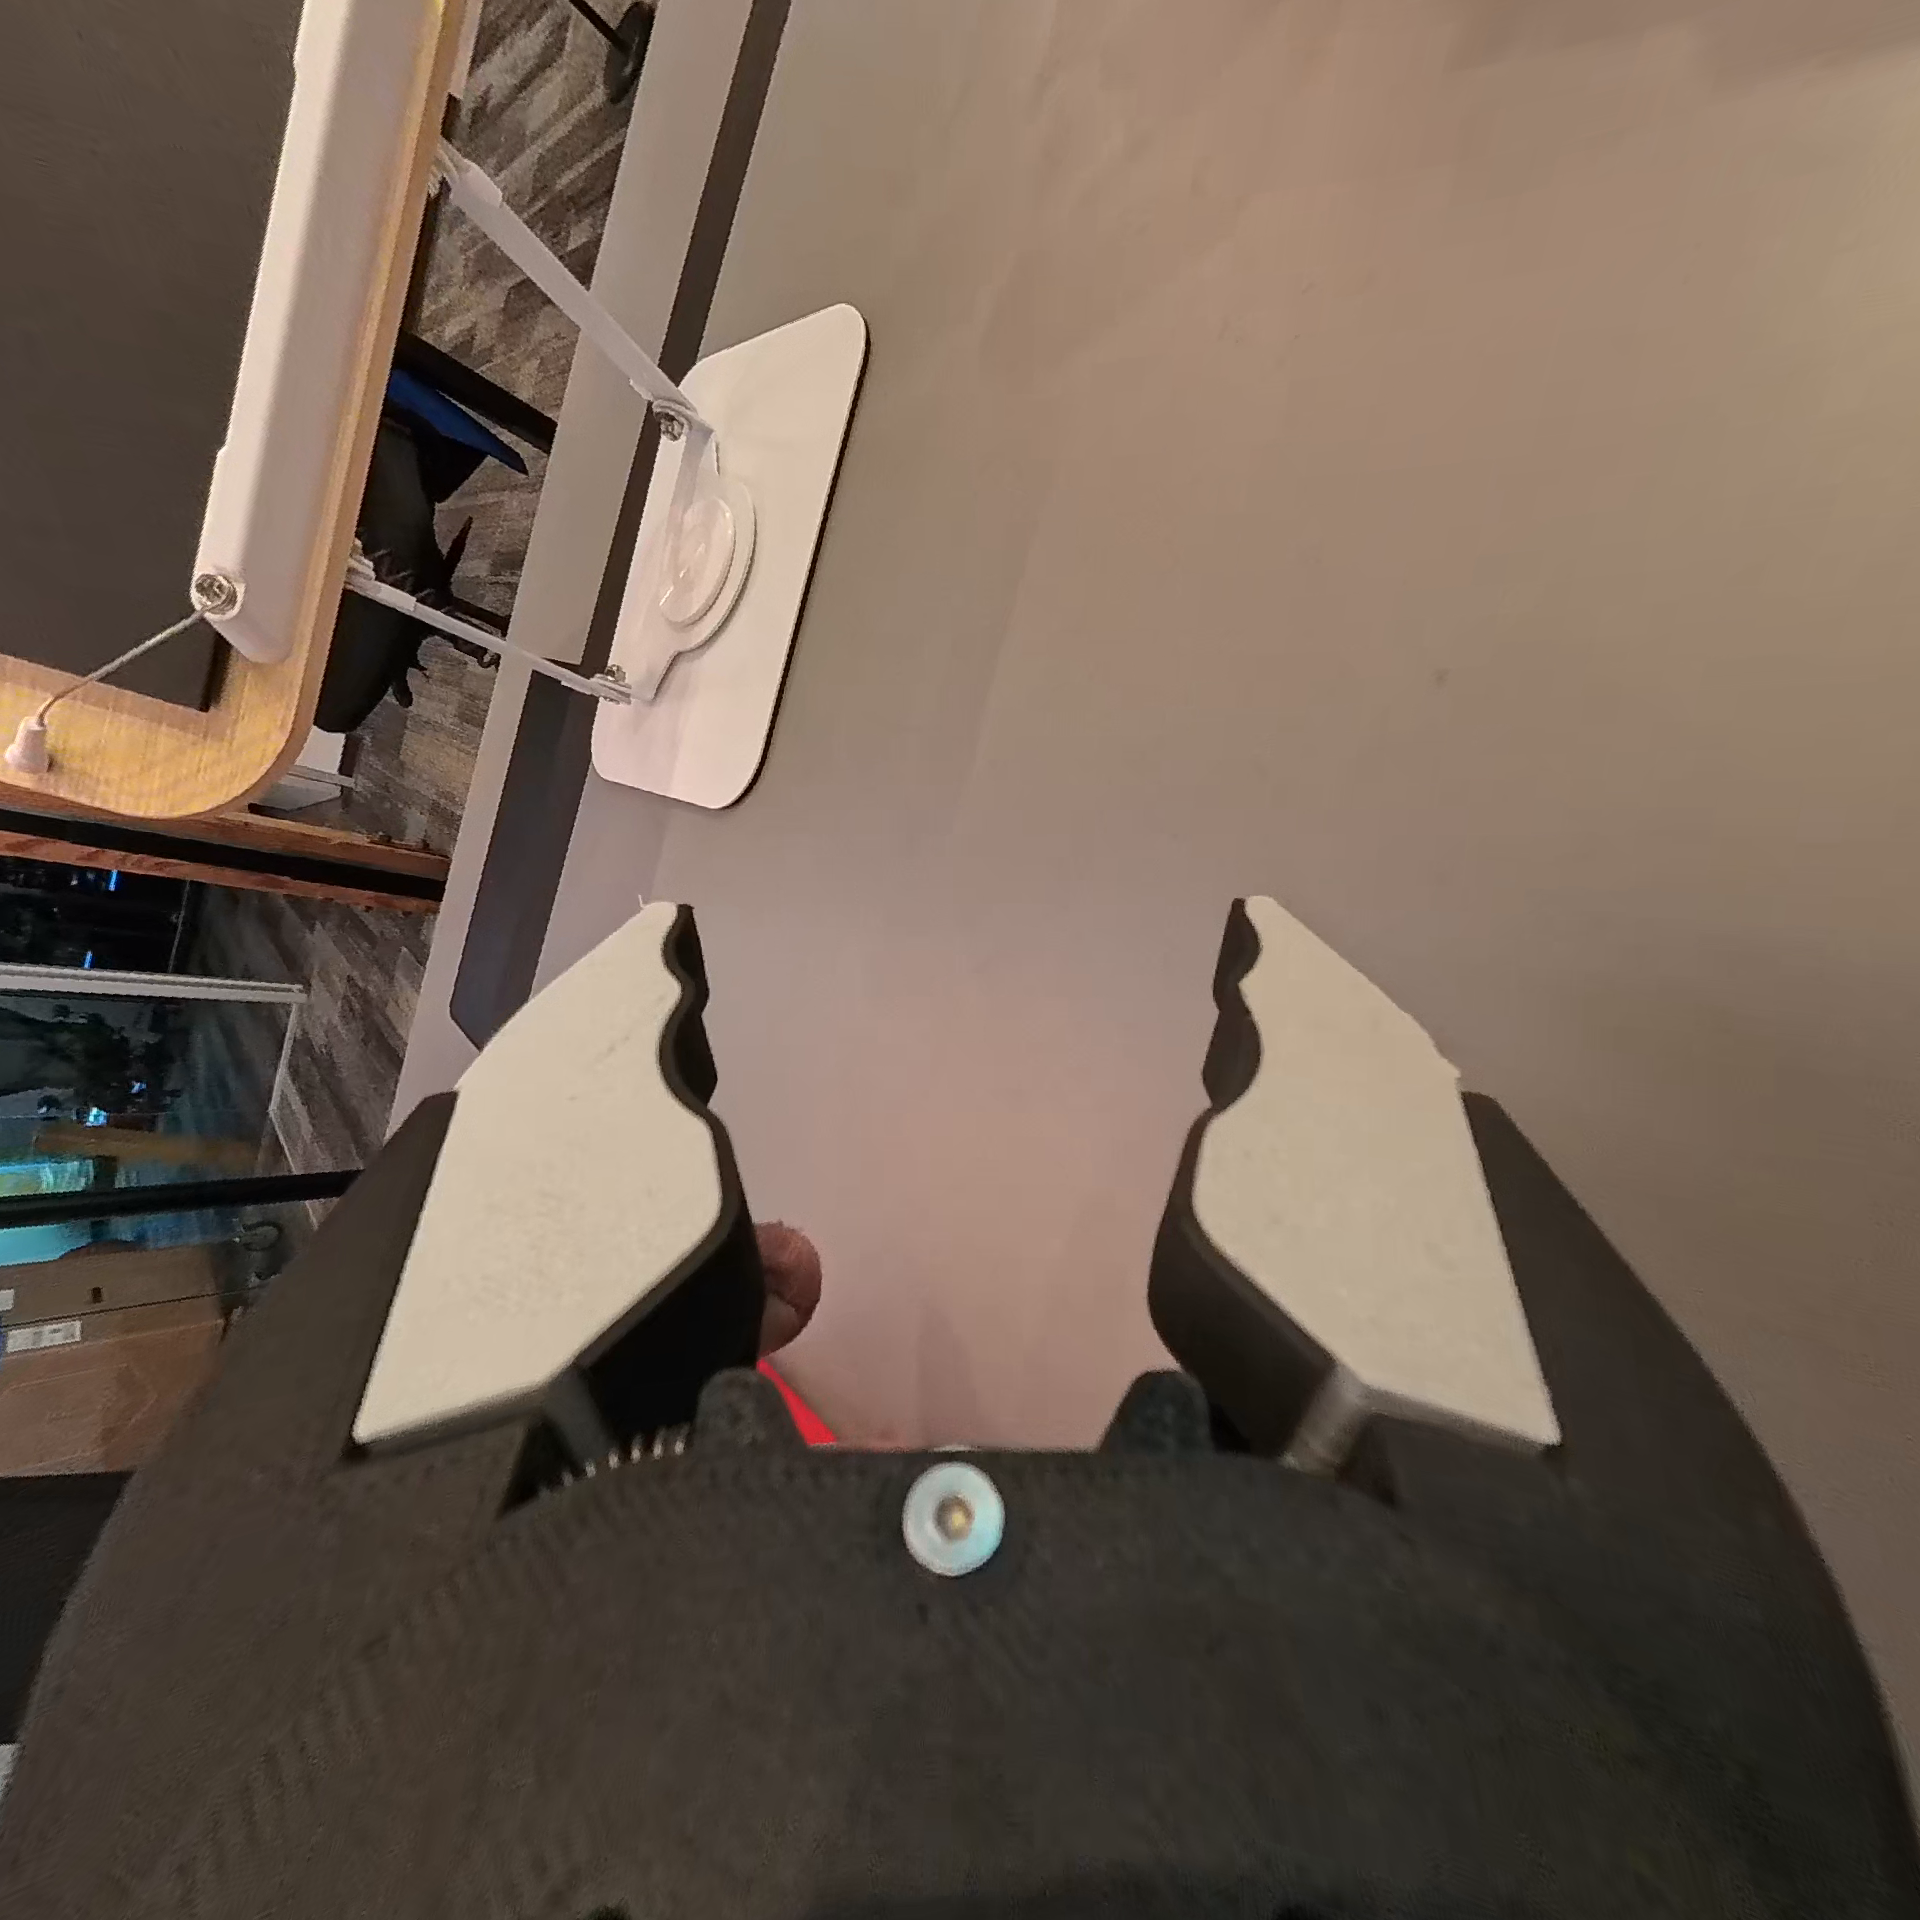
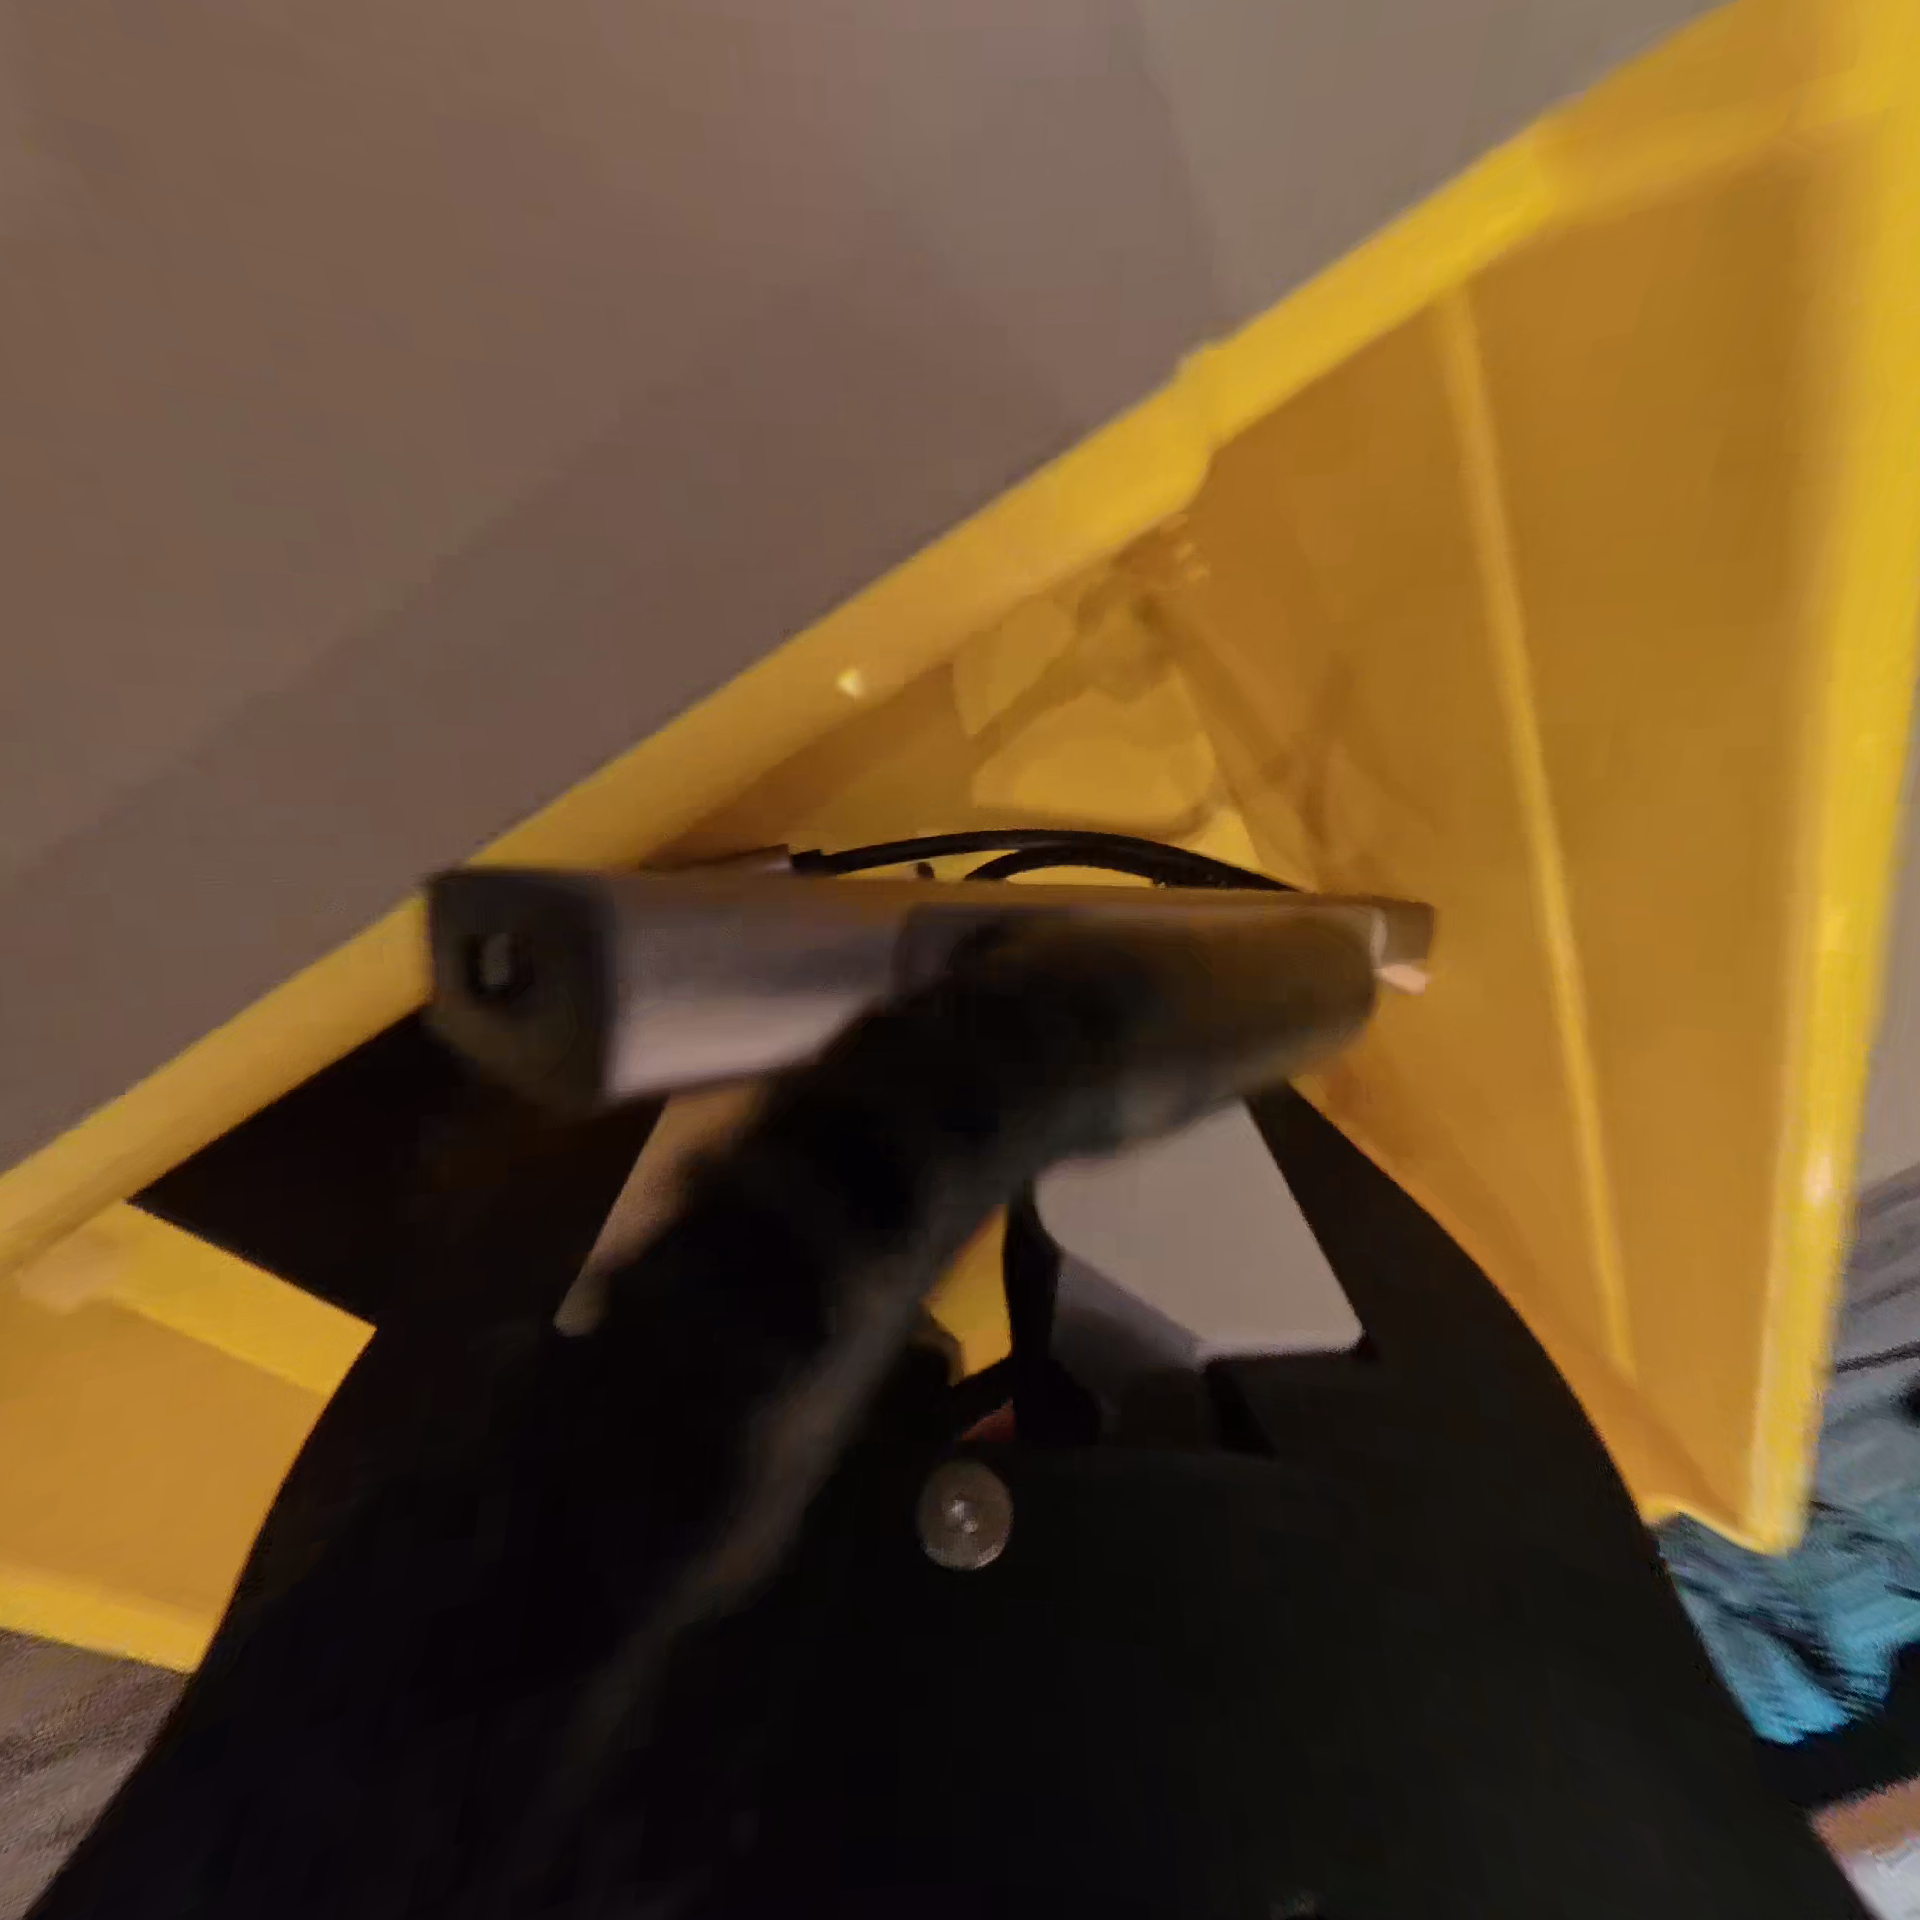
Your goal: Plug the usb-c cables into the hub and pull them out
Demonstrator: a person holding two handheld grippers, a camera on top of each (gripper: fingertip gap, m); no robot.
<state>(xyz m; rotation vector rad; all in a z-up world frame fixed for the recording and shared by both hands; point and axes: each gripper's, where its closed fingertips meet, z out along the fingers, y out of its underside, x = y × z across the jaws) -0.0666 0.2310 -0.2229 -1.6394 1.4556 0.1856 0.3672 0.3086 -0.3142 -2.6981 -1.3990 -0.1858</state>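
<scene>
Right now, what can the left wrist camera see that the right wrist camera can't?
Only the left wrist view shows the left gripper, jaws wide apart and empty, and a white stand base. Only the right wrist view shows the right gripper clamped on the grey hub, a black cable behind it, and a yellow bin. Both show the grey table.

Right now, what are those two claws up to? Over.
Left gripper jaws open, empty, over bare table. Right gripper shut on grey hub, over yellow bin. Black cable behind hub.
</scene>
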